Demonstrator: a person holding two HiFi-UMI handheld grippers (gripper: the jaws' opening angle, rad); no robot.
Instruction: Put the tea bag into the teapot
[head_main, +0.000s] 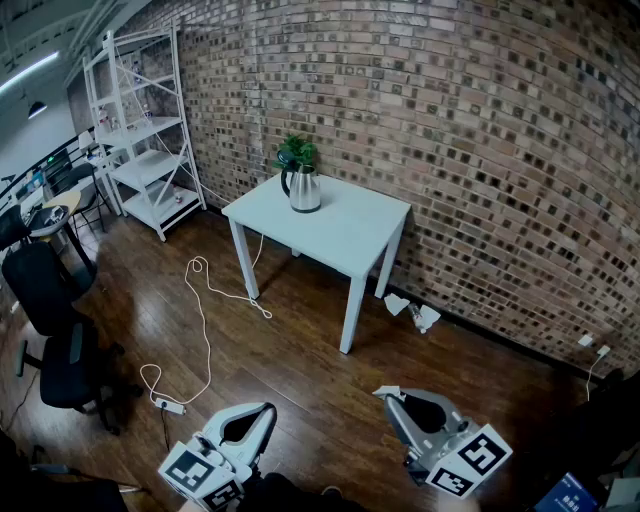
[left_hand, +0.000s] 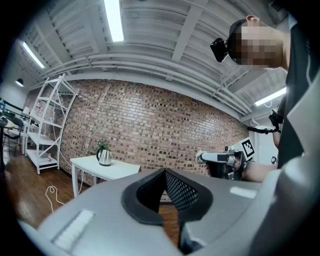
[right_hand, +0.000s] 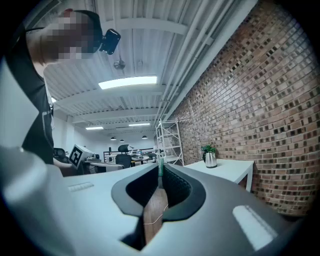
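brick wall (head_main: 480, 140) closed off the far side, and the white table (head_main: 352, 238) stood close before it with its front edges free. dark wood floor (head_main: 300, 370) lay open between the table and our two grippers. a white cable (head_main: 204, 310) looped over the floor to the left of the table's legs. farther left stood a white shelf (head_main: 140, 140) against the wall and a black chair (head_main: 50, 330) by the frame's edge.

the steel teapot (head_main: 304, 190) stood upright near the table's back left corner, just in front of a small green plant (head_main: 297, 150), with the rest of the top bare.

our left gripper (head_main: 268, 408) had its jaws together with nothing between them. our right gripper (head_main: 388, 394) had its jaws pressed onto a thin green and white slip, the tea bag (right_hand: 160, 171) as far as we could tell. it stood up at the jaw tips, well apart from the teapot.
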